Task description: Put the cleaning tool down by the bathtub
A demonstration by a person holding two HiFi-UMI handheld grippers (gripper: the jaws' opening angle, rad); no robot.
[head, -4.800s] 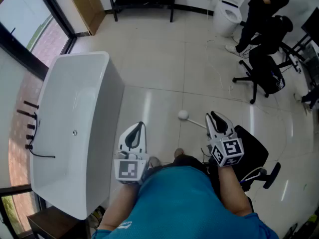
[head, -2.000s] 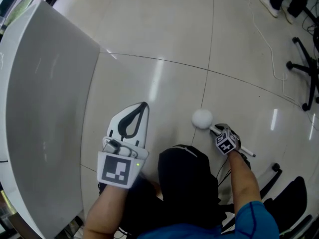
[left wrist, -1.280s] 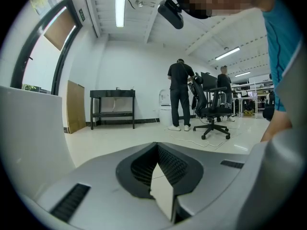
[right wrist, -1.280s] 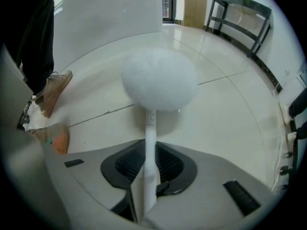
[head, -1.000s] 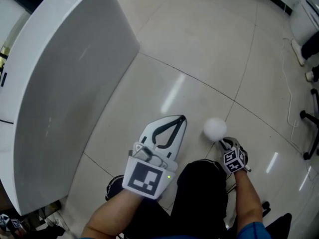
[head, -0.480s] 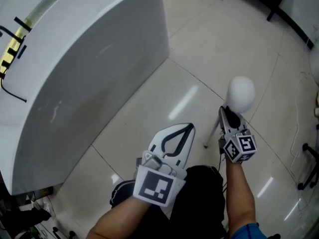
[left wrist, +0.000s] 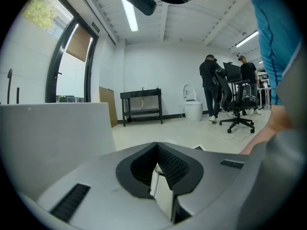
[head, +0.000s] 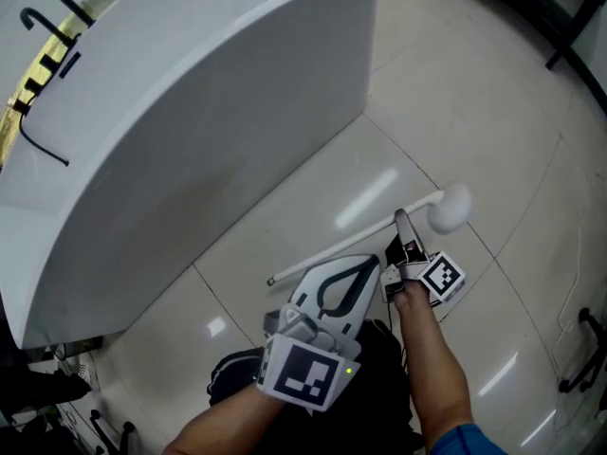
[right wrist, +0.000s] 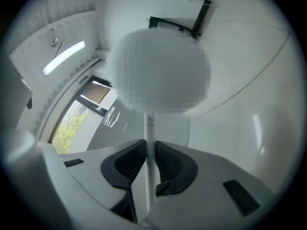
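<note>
The right gripper [head: 401,227] is clamped on the thin handle of the cleaning tool [head: 448,209], whose length runs roughly along the bathtub [head: 190,131] side, over the floor [head: 455,83] right of it; the left gripper [head: 360,263] is closed, empty.

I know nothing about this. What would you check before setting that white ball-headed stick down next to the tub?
1. Right gripper grips the white round-headed cleaning tool: ok, its jaws pinch the thin rod.
2. Tool is close to the white bathtub: ok.
3. Glossy tiled floor beside the tub is free: ok.
4. Left gripper is clear of the rod: cannot tell, the rod passes right by its shut tip.
5. Rod's far end is touching the floor: cannot tell.
</note>
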